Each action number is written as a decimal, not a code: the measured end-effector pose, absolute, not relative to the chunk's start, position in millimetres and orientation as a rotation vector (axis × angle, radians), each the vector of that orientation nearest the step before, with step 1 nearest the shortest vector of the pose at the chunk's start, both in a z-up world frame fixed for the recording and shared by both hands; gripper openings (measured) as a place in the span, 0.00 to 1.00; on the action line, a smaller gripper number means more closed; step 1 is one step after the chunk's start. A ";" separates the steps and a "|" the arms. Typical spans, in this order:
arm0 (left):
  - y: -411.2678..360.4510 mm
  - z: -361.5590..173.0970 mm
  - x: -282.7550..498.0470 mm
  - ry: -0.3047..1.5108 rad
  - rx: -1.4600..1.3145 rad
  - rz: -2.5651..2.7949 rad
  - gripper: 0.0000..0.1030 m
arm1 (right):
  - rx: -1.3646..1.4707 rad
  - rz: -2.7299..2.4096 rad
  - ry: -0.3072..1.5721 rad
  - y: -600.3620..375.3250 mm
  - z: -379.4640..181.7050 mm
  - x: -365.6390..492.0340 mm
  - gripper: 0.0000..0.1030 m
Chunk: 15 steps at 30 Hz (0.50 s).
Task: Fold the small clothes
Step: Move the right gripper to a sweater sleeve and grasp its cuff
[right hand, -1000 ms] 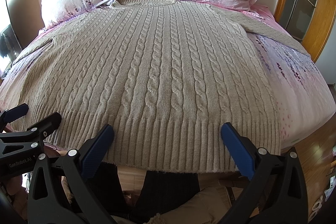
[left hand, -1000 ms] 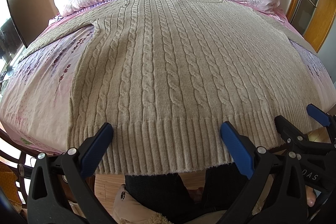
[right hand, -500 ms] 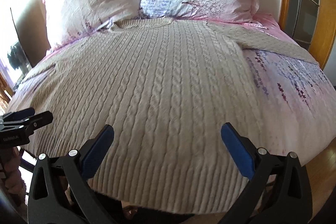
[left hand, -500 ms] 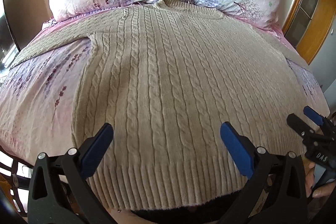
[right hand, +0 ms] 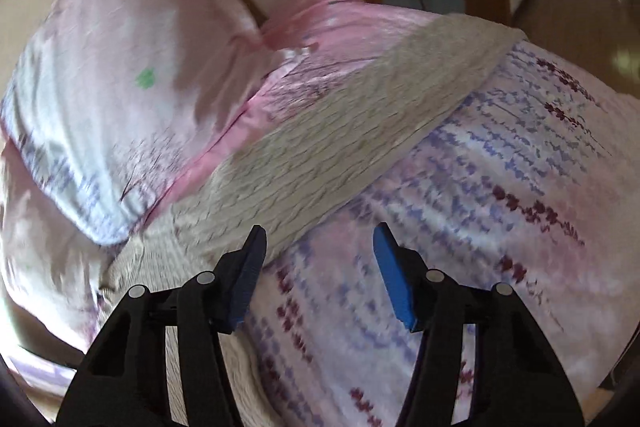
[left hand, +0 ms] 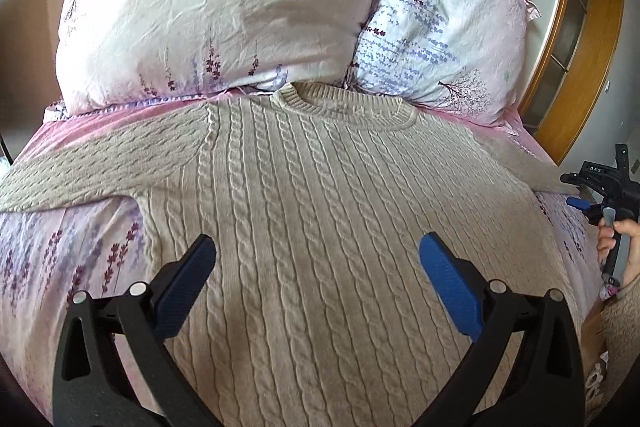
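A beige cable-knit sweater (left hand: pixel 328 211) lies flat on the bed, neck toward the pillows, sleeves spread out to both sides. My left gripper (left hand: pixel 316 263) is open and empty, hovering over the sweater's body. My right gripper (right hand: pixel 318 259) is open and empty, above the bedsheet just beside the sweater's right sleeve (right hand: pixel 340 143). It also shows at the right edge of the left wrist view (left hand: pixel 600 195), held by a hand. The right wrist view is motion-blurred.
Two floral pillows (left hand: pixel 216 7) (left hand: pixel 440 39) lean at the head of the bed. The floral pink bedsheet (right hand: pixel 500 227) covers the mattress. A wooden frame with glass panels (left hand: pixel 576 39) stands to the right, with wooden floor (right hand: pixel 580 19) beyond the bed's edge.
Both grippers moved from the sweater's hem up over the bed. The right gripper swung right toward the right sleeve and its jaws narrowed somewhat. The left now looks at the sweater's upper body.
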<state>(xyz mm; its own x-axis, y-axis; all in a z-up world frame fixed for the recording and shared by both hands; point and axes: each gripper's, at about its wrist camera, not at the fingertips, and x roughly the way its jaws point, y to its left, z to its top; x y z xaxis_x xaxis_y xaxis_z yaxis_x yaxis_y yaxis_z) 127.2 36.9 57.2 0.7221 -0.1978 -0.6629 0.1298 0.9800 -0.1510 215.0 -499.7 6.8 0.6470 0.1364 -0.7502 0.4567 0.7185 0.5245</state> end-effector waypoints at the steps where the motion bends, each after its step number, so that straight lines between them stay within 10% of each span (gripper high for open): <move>1: 36.9 58.1 131.0 0.736 -0.098 -0.196 0.98 | 0.823 -0.227 0.870 -513.0 0.2 220.4 0.52; 15: 33.8 44.8 171.1 0.775 -0.183 -0.247 0.98 | 0.977 -0.388 0.834 -566.6 -26.8 236.7 0.39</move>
